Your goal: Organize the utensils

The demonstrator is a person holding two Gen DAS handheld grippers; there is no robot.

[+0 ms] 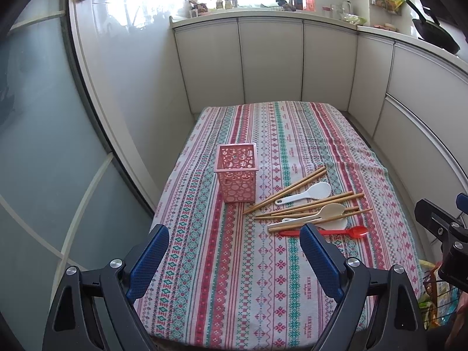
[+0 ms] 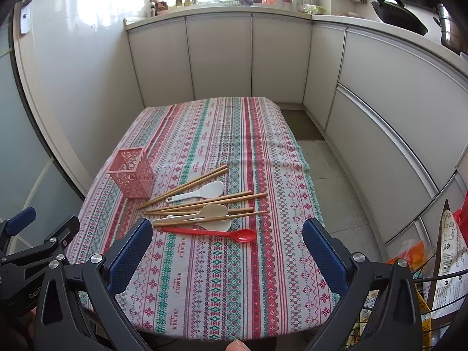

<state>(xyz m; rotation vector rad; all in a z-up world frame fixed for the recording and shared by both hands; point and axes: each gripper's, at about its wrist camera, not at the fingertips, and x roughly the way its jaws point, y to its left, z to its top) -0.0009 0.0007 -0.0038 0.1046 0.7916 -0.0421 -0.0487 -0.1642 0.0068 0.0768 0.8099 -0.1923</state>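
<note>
On the desk (image 2: 263, 278), under its patterned cloth, nothing had yet been sorted: the pink holder (image 2: 131, 172) stood empty, and beside it the chopsticks (image 2: 204, 201), three pale rice paddles (image 2: 201, 193) and the red spoon (image 2: 216, 233) lay loose in a crossed heap. We held the left gripper (image 1: 234, 260) and the right gripper (image 2: 228, 251) back from the pile, fingers (image 2: 130, 254) spread wide, carrying nothing. By our judgement, every piece remained to be placed.

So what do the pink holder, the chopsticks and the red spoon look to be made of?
Pink holder: apparently moulded plastic, matte, its walls pierced with round cut-outs. Chopsticks: likely bamboo or wood, tan, dull and unvarnished-looking. Red spoon: probably plastic, uniform bright red with a slightly glossy bowl.
</note>
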